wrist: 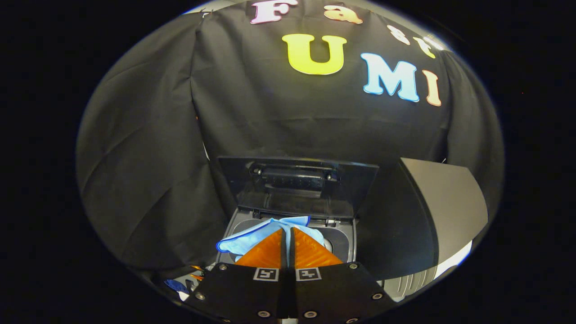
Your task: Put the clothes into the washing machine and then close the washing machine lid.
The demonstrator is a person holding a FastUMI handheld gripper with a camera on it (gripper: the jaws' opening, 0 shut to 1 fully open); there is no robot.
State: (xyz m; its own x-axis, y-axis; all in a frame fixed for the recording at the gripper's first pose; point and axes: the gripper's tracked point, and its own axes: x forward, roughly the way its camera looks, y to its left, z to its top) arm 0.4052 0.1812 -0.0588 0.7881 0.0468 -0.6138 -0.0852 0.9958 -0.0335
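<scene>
Fingers of the gripper (286,230) are pressed together, pinching the cloth (252,236). Beyond them the washer (344,243) sits with its lid (297,184) upright; the cloth hangs over the opening, directly below the fingertips.

No words or numbers can be read on any object here. The only signs are two small square black-and-white coded tags (266,274) set side by side on the base of the tongs (287,229), one behind each finger. Their patterns are blocky shapes, not letters. The fingers are pressed together, pinching a blue cloth (243,240) at their tips.
</scene>
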